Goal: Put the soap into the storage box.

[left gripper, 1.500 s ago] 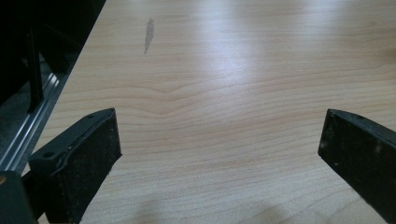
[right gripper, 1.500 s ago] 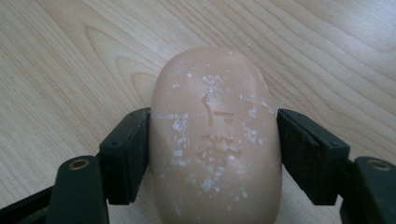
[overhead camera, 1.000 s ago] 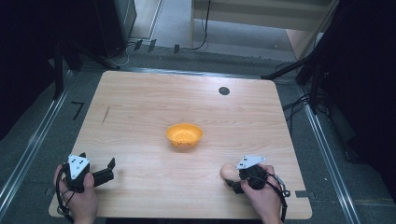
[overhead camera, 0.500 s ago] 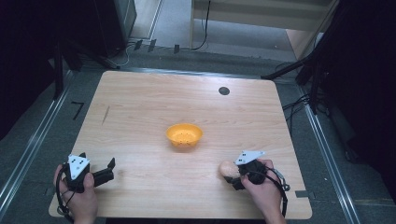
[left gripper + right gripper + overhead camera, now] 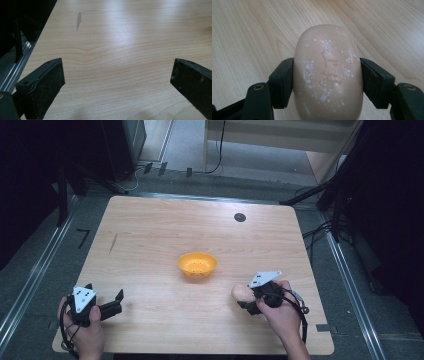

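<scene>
A pale peach oval bar of soap (image 5: pixel 327 72) with white flecks sits clamped between the two black jaws of my right gripper (image 5: pixel 327 77). From above, the soap (image 5: pixel 241 293) pokes out to the left of the right gripper (image 5: pixel 248 299), near the table's front right. An orange bowl (image 5: pixel 197 264) stands at the table's middle, up and left of the soap. My left gripper (image 5: pixel 118 301) rests near the front left corner, its jaws wide apart over bare wood (image 5: pixel 117 72) with nothing between them.
The light wooden table (image 5: pixel 150 235) has a small dark round hole (image 5: pixel 240 217) toward its back right and a faint dark streak (image 5: pixel 113 243) at the left. Metal rails and dark floor run along both sides; a cable trails from each gripper.
My right gripper with the soap has shifted slightly up and left toward the bowl. The left gripper has stayed where it was.
</scene>
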Tool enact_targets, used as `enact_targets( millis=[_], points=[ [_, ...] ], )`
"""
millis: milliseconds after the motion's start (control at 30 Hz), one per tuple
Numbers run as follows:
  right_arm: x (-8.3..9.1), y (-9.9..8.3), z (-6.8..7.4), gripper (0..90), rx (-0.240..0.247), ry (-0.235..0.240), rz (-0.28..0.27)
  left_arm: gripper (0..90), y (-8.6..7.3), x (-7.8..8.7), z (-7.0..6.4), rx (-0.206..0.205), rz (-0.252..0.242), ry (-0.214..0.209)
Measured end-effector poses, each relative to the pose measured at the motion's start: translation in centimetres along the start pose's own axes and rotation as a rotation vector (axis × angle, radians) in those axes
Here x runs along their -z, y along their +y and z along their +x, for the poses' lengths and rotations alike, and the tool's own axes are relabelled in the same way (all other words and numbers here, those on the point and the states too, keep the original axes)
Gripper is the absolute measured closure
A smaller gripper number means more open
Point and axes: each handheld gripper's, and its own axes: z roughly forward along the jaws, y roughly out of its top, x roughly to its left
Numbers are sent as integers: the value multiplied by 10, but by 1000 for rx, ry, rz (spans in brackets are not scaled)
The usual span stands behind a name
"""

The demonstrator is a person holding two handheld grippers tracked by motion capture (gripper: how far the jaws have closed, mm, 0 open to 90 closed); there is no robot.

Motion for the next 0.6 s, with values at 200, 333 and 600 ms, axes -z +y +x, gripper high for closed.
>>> enact_targets(
  millis=[200,333,600],
  points=[
    [3,5,-3,330,7,2,-3,0,0,0,0,2,-2,1],
    [3,8,-4,330,11,1,-6,0,0,0,0,4,-1,2],
    [3,14,-9,330,17,7,-7,0,0,0,1,3,-2,1]
  ],
)
